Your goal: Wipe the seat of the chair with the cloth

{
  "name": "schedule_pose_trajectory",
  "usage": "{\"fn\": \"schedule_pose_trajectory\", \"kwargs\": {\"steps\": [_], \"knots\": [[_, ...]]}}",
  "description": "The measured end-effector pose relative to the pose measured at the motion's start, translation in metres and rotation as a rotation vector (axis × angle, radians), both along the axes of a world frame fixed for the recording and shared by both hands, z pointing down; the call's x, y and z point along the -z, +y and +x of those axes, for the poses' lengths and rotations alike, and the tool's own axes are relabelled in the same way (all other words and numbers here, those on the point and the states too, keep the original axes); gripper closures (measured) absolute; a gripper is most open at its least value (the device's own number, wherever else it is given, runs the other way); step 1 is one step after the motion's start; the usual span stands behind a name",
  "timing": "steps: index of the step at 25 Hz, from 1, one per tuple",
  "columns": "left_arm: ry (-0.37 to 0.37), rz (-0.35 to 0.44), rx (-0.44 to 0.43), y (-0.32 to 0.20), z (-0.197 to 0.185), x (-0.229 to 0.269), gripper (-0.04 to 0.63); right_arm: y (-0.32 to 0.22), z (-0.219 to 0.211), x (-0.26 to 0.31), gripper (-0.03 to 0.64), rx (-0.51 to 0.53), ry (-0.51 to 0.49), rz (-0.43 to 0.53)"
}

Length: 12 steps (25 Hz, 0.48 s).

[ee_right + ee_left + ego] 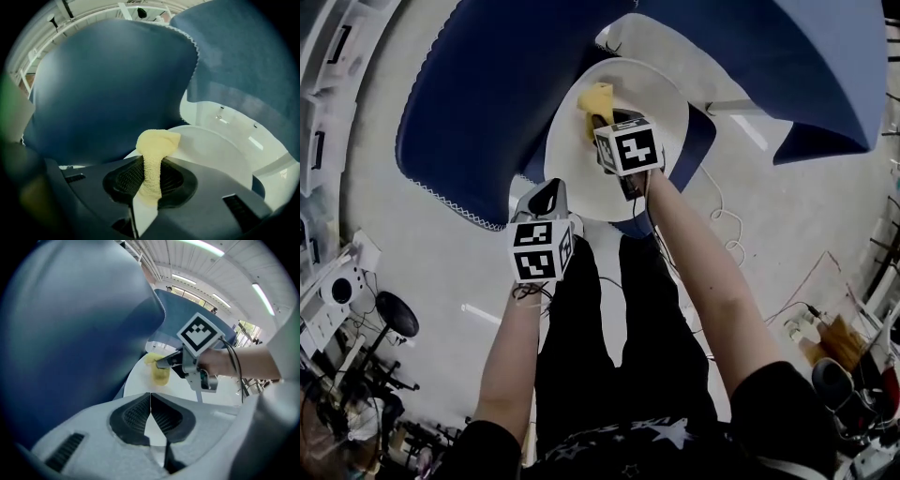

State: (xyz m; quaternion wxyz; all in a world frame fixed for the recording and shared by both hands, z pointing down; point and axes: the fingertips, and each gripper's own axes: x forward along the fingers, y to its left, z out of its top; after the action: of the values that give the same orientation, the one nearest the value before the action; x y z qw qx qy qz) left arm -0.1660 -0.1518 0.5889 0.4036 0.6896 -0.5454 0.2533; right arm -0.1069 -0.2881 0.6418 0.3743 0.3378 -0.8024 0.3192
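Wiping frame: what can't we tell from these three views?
- Contact: head view, the right gripper covers where the cloth meets the seat; right gripper view, the bunched cloth hides the seat below it.
- Chair legs: head view, the seat covers them; neither gripper view looks that low.
- Floor clutter at the head view's lower corners: too dark and small.

Left tongs (150,404) pinched together, empty, nearer the body; right tongs (149,180) farther ahead, clamping the cloth (158,141)
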Motion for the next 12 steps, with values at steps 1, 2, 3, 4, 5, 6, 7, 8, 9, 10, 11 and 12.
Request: {"fn": "schedule_pose_trajectory", "kwargs": {"steps": [1, 2, 3, 4, 5, 6, 7, 8, 9, 10, 11, 12], "knots": [[0.002, -0.005, -0.002, 0.003, -0.001, -0.001, 0.575, 0.000, -0.011, -0.004, 0.548, 0.024, 0.004, -0.005], [0.004, -0.009, -0.008, 0.006, -0.001, -0.003, 0.575, 0.001, -0.021, -0.008, 0.548, 0.044, 0.011, -0.011], [0.005, -0.012, -0.013, 0.008, -0.002, -0.003, 0.575, 0.002, -0.029, -0.012, 0.548, 0.062, 0.018, -0.018], [0.006, -0.015, -0.018, 0.010, -0.002, -0.004, 0.575, 0.002, -0.036, -0.016, 0.548, 0.078, 0.024, -0.023], [0.006, -0.017, -0.021, 0.012, -0.002, -0.005, 0.575, 0.003, -0.041, -0.020, 0.548, 0.091, 0.032, -0.026], [0.007, -0.019, -0.023, 0.013, -0.003, -0.006, 0.575, 0.003, -0.044, -0.023, 0.548, 0.100, 0.042, -0.028], [0.007, -0.022, -0.024, 0.014, -0.004, -0.007, 0.575, 0.003, -0.044, -0.026, 0.548, 0.104, 0.055, -0.027], [0.008, -0.025, -0.025, 0.015, -0.004, -0.008, 0.575, 0.003, -0.042, -0.029, 0.548, 0.101, 0.069, -0.027], [0.008, -0.028, -0.028, 0.016, -0.005, -0.008, 0.575, 0.003, -0.039, -0.031, 0.548, 0.091, 0.081, -0.027], [0.006, -0.031, -0.032, 0.016, -0.005, -0.009, 0.575, 0.003, -0.034, -0.033, 0.548, 0.076, 0.089, -0.030], [0.002, -0.033, -0.038, 0.017, -0.005, -0.009, 0.575, 0.003, -0.028, -0.034, 0.549, 0.056, 0.091, -0.036], [-0.003, -0.033, -0.045, 0.016, -0.005, -0.010, 0.575, 0.004, -0.021, -0.036, 0.548, 0.035, 0.092, -0.042]]}}
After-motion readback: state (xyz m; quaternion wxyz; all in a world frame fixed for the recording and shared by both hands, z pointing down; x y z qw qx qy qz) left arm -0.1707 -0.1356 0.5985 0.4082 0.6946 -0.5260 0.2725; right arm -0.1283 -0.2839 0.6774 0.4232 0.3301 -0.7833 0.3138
